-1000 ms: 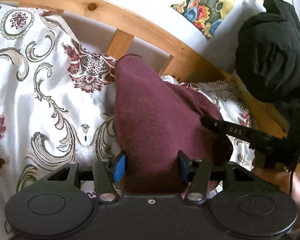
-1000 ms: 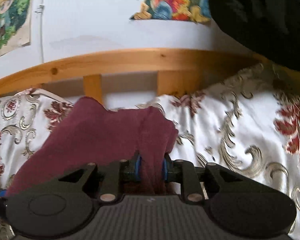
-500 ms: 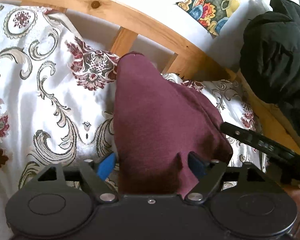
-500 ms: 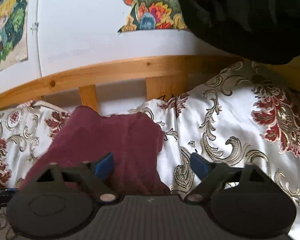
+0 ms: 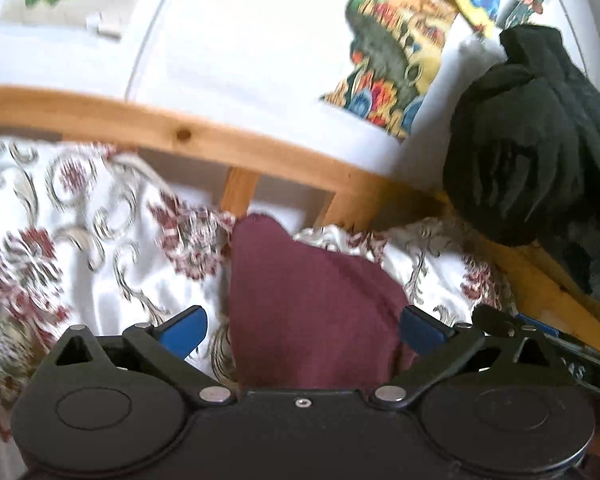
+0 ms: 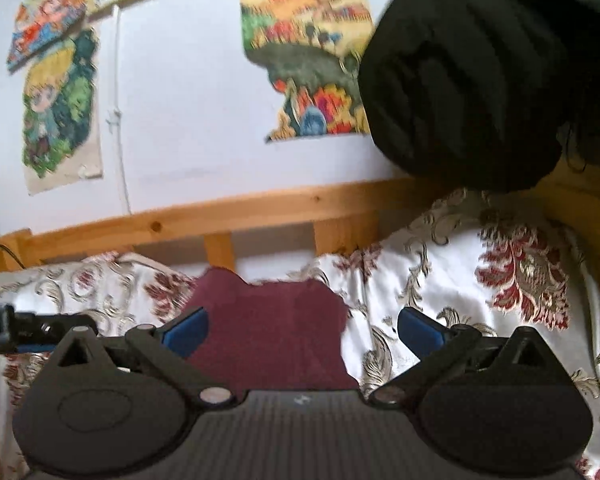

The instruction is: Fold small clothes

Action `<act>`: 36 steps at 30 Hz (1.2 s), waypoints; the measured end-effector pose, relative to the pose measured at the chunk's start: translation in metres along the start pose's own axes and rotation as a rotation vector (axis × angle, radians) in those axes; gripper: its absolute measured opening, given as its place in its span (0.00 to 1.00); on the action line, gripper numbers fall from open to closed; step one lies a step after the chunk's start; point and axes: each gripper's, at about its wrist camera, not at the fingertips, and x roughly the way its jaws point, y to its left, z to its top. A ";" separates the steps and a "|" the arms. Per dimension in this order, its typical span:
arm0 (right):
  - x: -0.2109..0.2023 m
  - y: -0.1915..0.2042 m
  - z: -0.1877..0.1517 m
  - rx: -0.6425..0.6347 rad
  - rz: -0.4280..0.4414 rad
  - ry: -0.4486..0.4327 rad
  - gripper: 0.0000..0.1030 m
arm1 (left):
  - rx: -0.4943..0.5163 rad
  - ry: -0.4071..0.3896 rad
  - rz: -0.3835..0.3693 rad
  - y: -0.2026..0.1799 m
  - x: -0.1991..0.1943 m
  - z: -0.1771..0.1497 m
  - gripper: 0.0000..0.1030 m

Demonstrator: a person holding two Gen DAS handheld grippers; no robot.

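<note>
The maroon garment (image 5: 312,320) lay on the floral bedspread (image 5: 100,264), its far edge close to the slats of the wooden bed frame (image 5: 188,136). It looked like a small knit or fleece piece, already doubled over at least once, though blur and the gripper bodies hid its near edge, so the exact fold could not be read.

The left gripper (image 5: 303,330) stood with its blue-padded fingers spread wide, one on each side of the cloth and gripping nothing. The right gripper (image 6: 302,328) was equally wide: its left pad sat over the garment's edge, its right pad over bare bedspread (image 6: 500,280). Neither held the fabric. In the left wrist view, part of the right tool showed at the far right edge.

The risks from here seemed to lie mostly in the soft surface. The satiny bedspread looked slippery and rumpled, so a pinch taken too deep could catch the cover along with the garment and drag both. A grab at only the top layer might peel the fold open rather than carry it. With both tools close together over a small piece, uneven pulls could skew the edges, and the fingers might knock each other. The black clothing (image 6: 480,80) heaped on the frame's corner hung near the right side and could be brushed by a wide swing.
</note>
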 end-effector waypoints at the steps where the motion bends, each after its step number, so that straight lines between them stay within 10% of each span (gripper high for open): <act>1: -0.008 0.004 0.002 -0.005 0.004 -0.013 1.00 | 0.006 -0.012 0.005 -0.003 -0.007 0.003 0.99; 20: -0.125 0.026 -0.007 -0.036 0.025 -0.062 1.00 | 0.111 -0.136 0.095 -0.044 -0.148 -0.017 0.99; 36: -0.144 0.034 -0.050 -0.033 -0.015 0.140 1.00 | 0.055 0.008 0.132 -0.026 -0.159 -0.075 0.99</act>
